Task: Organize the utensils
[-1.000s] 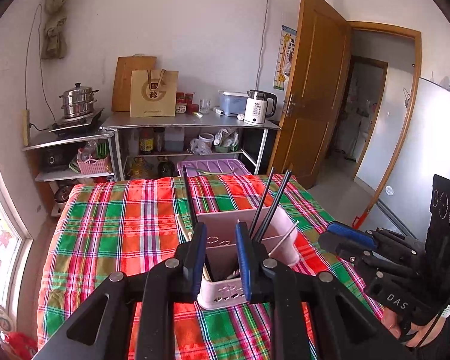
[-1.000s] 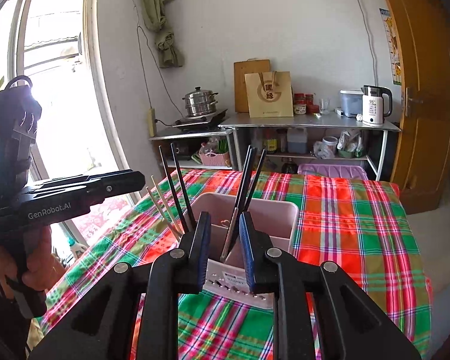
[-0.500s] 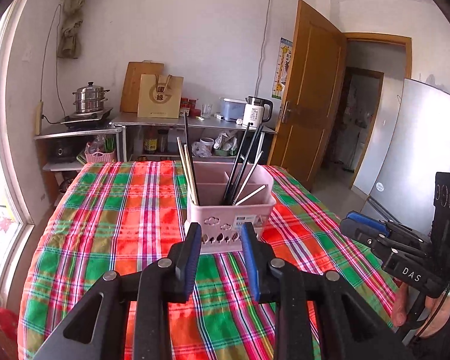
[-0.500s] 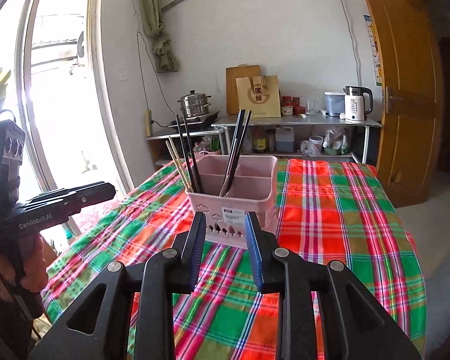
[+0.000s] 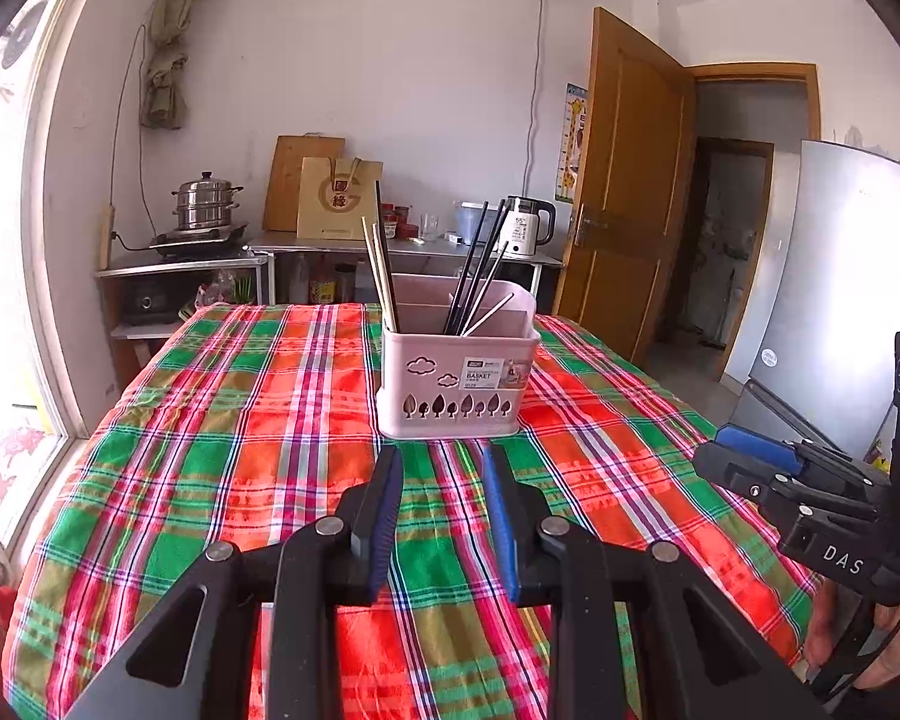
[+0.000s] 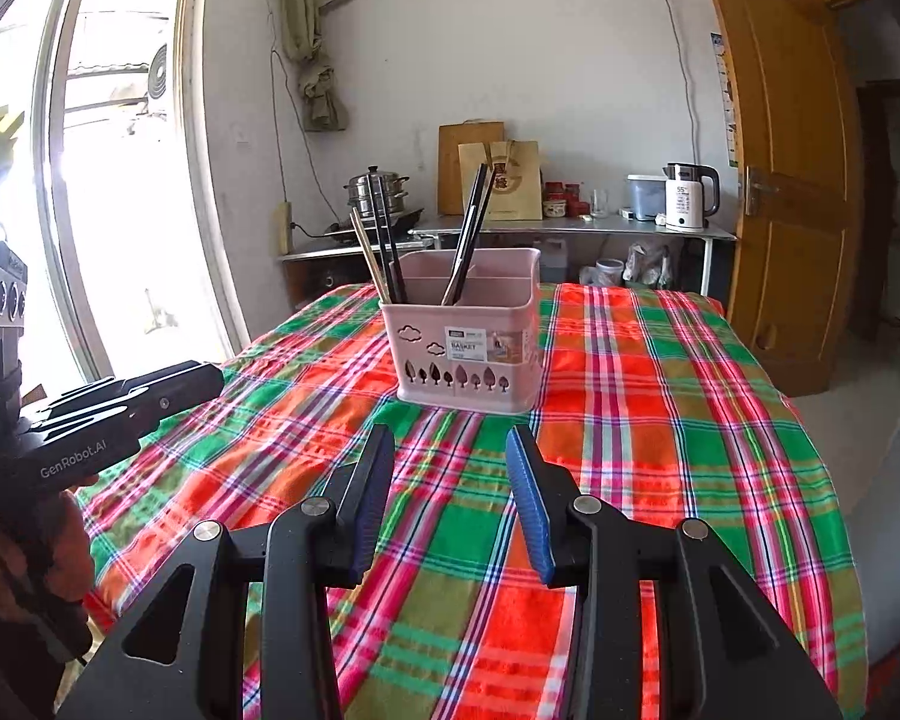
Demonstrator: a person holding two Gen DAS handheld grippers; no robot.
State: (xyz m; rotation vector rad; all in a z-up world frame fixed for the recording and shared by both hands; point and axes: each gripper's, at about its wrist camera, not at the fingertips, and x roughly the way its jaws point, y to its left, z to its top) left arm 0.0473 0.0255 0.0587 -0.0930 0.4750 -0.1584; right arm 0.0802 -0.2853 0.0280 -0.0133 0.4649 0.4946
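A pink basket is stood on a plaid tablecloth, with black chopsticks and pale chopsticks kept upright in separate compartments. The left gripper is held short of it, jaws parted narrowly, nothing between them. The right gripper is likewise held back, jaws opening, nothing gripped.

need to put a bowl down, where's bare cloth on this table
Bare plaid tablecloth lies left of the pink plastic utensil basket toward the window, right of it toward the door, and in front, up to both grippers' fingers. Only the basket's spot is taken.
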